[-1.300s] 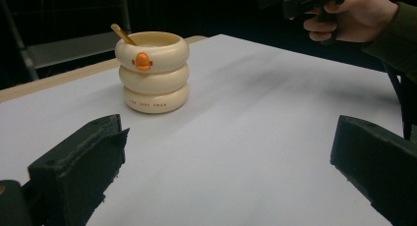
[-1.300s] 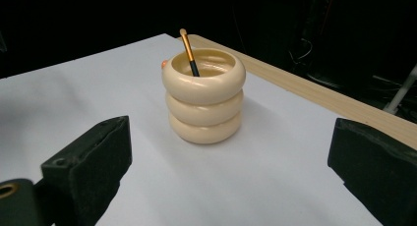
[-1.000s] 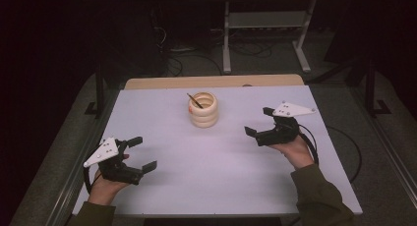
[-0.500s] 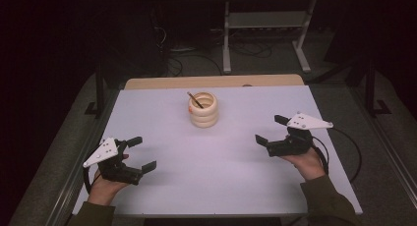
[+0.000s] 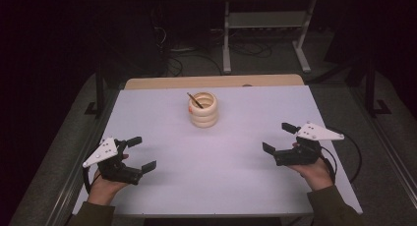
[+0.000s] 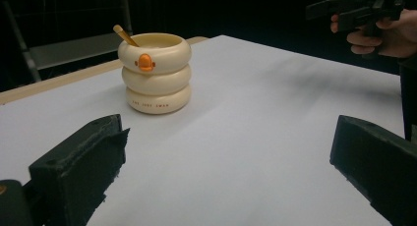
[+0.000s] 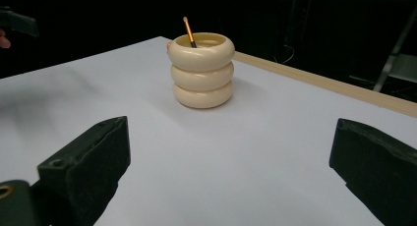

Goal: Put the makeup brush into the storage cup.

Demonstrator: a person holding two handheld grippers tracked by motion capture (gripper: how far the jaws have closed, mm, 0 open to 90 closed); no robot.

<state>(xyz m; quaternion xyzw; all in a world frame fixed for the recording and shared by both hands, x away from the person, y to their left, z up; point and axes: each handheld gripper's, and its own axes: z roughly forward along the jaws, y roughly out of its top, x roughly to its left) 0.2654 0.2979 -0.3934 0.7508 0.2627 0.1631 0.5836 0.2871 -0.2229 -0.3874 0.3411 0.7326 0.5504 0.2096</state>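
Observation:
A cream holder (image 5: 203,109) shaped like three stacked rings stands upright at the middle back of the white table (image 5: 216,186). An orange beak-like knob marks its top ring (image 6: 144,62). A thin orange-handled stick (image 7: 189,32) leans inside the holder (image 7: 202,70). My left gripper (image 5: 138,154) rests at the front left, open and holding nothing. My right gripper (image 5: 279,138) sits at the front right, open too, nothing between its jaws. Both point toward the holder (image 6: 155,72), well short of it.
A tan wooden strip (image 5: 211,81) runs along the table's far edge. Beyond it, on the dark floor, stand a metal frame (image 5: 265,27) and loose cables. The other hand with its gripper (image 6: 364,12) appears at the upper right of the left gripper view.
My right gripper has pulled back from beside the holder toward the front right of the table, still open. The left gripper has stayed where it was.

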